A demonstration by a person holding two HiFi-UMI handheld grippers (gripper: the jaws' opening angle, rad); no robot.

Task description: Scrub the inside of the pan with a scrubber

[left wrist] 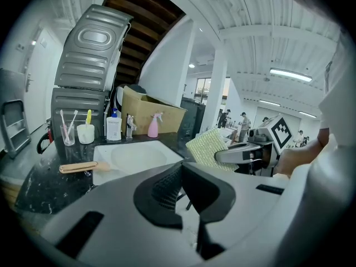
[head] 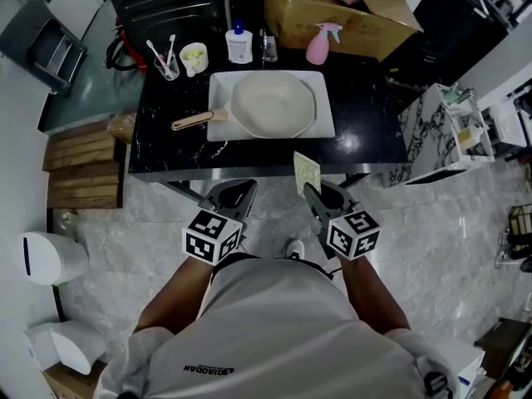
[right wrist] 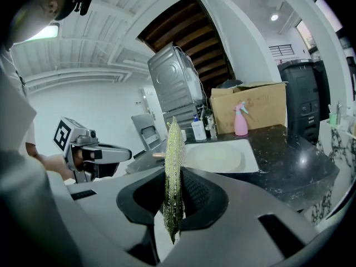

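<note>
Scrubber (right wrist: pixel 173 177) stands on edge, pinched flat between my right gripper's (head: pixel 310 191) jaws, so a broad face is free for rubbing. My left gripper (head: pixel 236 196) sits beside it, jaws fully closed on nothing, probably spare for steadying the handle (head: pixel 193 121). Both hang short of the table's (head: pixel 366 135) front edge. Beyond, the pan (head: pixel 273 104) lies open side up on a white tray (head: pixel 326 128) mid-table, not yet scrubbed; bottles (head: pixel 239 43) line the back edge.
</note>
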